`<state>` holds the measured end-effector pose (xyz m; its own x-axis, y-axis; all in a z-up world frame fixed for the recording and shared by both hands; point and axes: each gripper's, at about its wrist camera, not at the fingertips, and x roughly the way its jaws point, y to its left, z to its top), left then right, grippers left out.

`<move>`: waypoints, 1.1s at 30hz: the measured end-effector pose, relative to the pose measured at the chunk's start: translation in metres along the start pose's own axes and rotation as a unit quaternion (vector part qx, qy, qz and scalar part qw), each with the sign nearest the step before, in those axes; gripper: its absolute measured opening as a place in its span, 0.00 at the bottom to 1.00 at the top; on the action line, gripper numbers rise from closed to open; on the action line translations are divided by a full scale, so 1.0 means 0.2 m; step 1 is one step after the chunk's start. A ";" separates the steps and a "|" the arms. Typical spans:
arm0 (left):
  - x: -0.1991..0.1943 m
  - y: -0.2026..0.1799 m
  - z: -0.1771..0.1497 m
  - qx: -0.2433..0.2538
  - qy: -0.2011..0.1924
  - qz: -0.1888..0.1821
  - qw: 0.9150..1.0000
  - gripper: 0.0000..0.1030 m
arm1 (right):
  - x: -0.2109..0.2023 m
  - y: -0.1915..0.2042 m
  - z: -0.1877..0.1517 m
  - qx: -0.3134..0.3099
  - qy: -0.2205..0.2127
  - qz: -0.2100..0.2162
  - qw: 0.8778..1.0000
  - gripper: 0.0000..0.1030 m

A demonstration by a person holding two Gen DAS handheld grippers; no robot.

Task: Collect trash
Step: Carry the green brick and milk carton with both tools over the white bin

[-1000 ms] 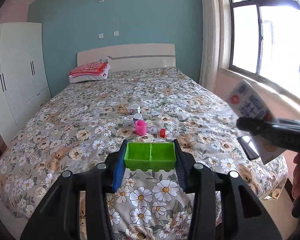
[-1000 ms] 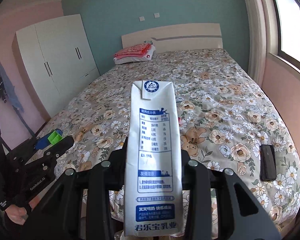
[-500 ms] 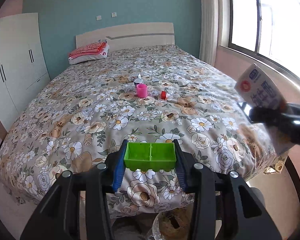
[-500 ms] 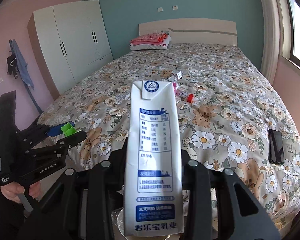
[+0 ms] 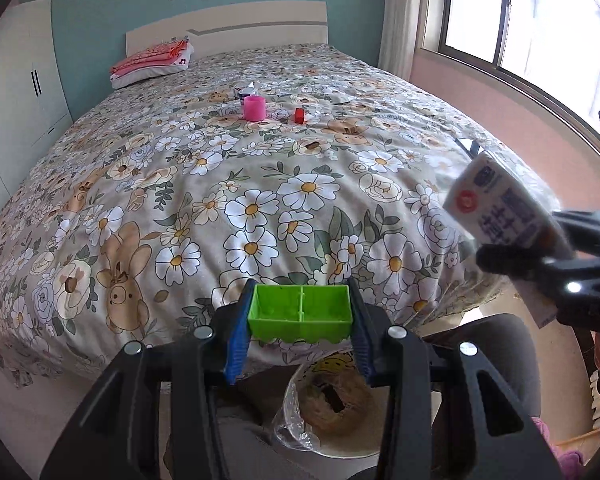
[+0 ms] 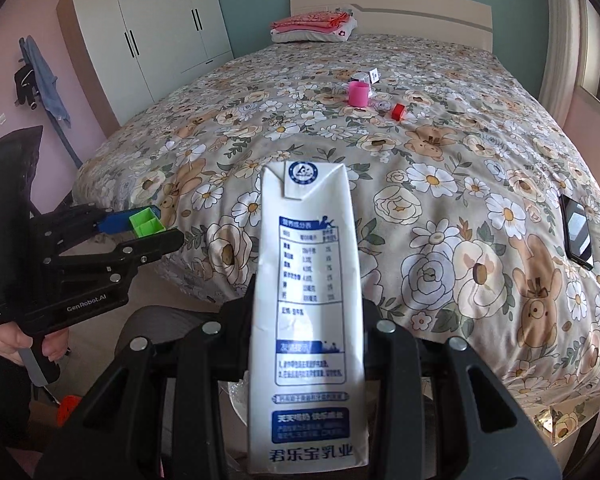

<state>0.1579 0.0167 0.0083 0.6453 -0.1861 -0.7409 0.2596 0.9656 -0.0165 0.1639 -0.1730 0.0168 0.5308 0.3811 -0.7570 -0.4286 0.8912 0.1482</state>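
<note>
My left gripper (image 5: 300,314) is shut on a small green two-compartment box (image 5: 300,312), its blue pads pressing both sides. That box also shows as the green box (image 6: 146,222) in the right wrist view. My right gripper (image 6: 306,320) is shut on a tall white milk carton (image 6: 306,300), seen as the milk carton (image 5: 500,212) at the right of the left wrist view. Both hang past the foot of the floral bed (image 5: 220,184). Below the left gripper sits a bag-lined bin (image 5: 328,404) on the floor.
On the bed lie a pink cup (image 5: 254,108), a small red piece (image 5: 299,115), a small white pot (image 5: 245,91) and a black phone (image 6: 576,230). Folded pink bedding (image 5: 152,60) lies at the headboard. A white wardrobe (image 6: 148,40) stands left; a person's hand (image 6: 20,344) holds the left gripper.
Both grippers have sunk and tipped downward, pulling back past the foot of the bed. The bin has come into view under the left gripper. Both grips are unchanged.
</note>
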 end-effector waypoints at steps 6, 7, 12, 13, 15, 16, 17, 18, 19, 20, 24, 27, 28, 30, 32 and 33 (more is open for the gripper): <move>0.15 -0.02 -0.15 -0.005 0.043 -0.014 0.999 0.44 | 0.15 -0.01 -0.16 0.005 0.047 0.005 0.999 0.36; 0.18 -0.02 -0.18 -0.007 0.051 -0.017 0.999 0.44 | 0.18 -0.01 -0.18 0.006 0.056 0.006 0.998 0.36; 0.30 -0.03 -0.30 -0.014 0.088 -0.027 0.996 0.44 | 0.30 -0.01 -0.31 0.008 0.095 0.010 0.995 0.36; 0.33 -0.03 -0.32 -0.015 0.095 -0.029 0.995 0.44 | 0.32 -0.01 -0.33 0.008 0.102 0.011 0.995 0.36; 0.37 -0.03 -0.36 -0.017 0.107 -0.032 0.994 0.44 | 0.36 -0.01 -0.38 0.009 0.115 0.013 0.993 0.36; 0.39 -0.03 -0.37 -0.018 0.112 -0.034 0.993 0.44 | 0.38 -0.01 -0.40 0.010 0.122 0.014 0.992 0.36; 0.40 -0.03 -0.39 -0.019 0.117 -0.035 0.992 0.44 | 0.40 -0.01 -0.41 0.010 0.128 0.014 0.992 0.36; 0.43 -0.03 -0.41 -0.020 0.123 -0.036 0.992 0.44 | 0.42 -0.01 -0.43 0.011 0.134 0.014 0.991 0.36; 0.45 -0.03 -0.43 -0.021 0.129 -0.038 0.991 0.44 | 0.43 -0.01 -0.44 0.011 0.140 0.015 0.990 0.36; 0.47 -0.03 -0.45 -0.022 0.135 -0.039 0.990 0.44 | 0.45 -0.01 -0.46 0.011 0.145 0.014 0.989 0.36; 0.56 -0.04 -0.51 -0.024 0.158 -0.044 0.986 0.44 | 0.52 -0.01 -0.51 0.010 0.168 0.013 0.986 0.36; 0.61 -0.05 -0.55 -0.027 0.173 -0.050 0.983 0.44 | 0.59 0.00 -0.56 0.010 0.187 0.016 0.982 0.36; 0.63 -0.05 -0.56 -0.027 0.178 -0.052 0.982 0.44 | 0.61 0.00 -0.57 0.010 0.193 0.017 0.981 0.36; 0.67 -0.06 -0.59 -0.029 0.187 -0.055 0.980 0.44 | 0.65 0.01 -0.60 0.011 0.205 0.019 0.978 0.36; 0.71 -0.06 -0.62 -0.031 0.195 -0.058 0.979 0.44 | 0.70 0.01 -0.63 0.012 0.217 0.020 0.976 0.36; 0.72 -0.06 -0.63 -0.032 0.200 -0.060 0.977 0.44 | 0.71 0.01 -0.64 0.013 0.223 0.021 0.975 0.36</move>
<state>0.1577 0.0006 -0.1829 0.2768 -0.2245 -0.9344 0.2630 0.9529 -0.1510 0.1453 -0.1492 -0.1730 0.1405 0.2782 -0.9502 -0.4220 0.8850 0.1967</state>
